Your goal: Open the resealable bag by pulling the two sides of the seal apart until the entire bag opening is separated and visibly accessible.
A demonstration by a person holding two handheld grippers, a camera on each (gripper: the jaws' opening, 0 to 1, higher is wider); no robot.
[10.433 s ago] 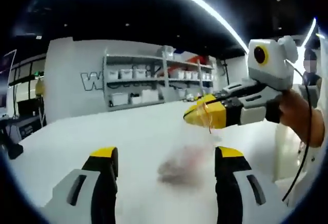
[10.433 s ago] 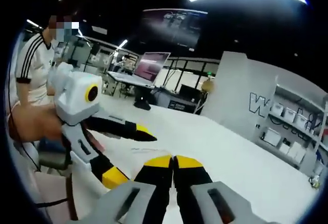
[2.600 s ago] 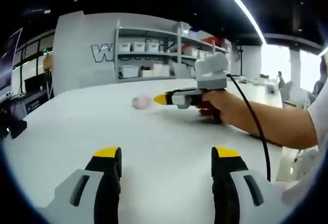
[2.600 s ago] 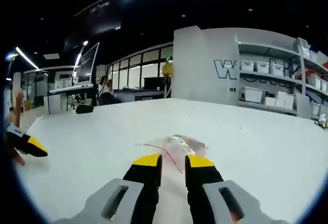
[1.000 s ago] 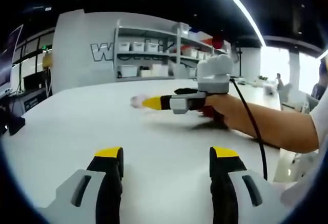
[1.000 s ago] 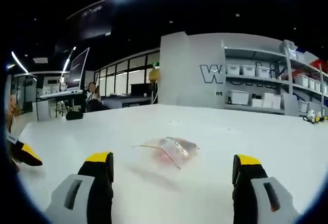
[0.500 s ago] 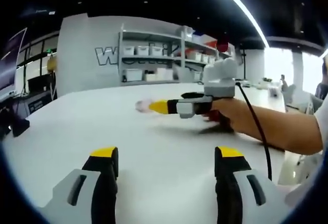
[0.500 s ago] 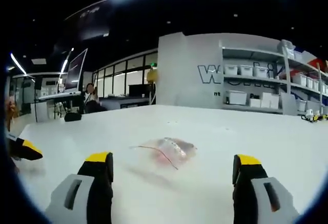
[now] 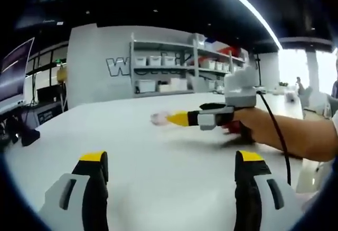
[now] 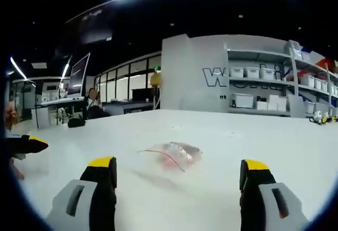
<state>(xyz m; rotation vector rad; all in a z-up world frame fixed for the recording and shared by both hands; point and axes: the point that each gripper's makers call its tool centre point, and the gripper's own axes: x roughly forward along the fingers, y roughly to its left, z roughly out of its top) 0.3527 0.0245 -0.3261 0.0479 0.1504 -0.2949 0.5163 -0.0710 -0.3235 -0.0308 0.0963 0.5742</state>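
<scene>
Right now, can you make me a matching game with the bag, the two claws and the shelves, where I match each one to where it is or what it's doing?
Things:
1. bag
2. left claw
3. right claw
4. shelves

Places or states:
A. standing against the far wall, holding white bins
B. open wide, with the bag lying on the table ahead of it
C. lying flat on the white table, held by nothing
D. open wide, off to the side of the other claw, far from the bag

Pairs: 1-C, 2-D, 3-B, 4-A
</scene>
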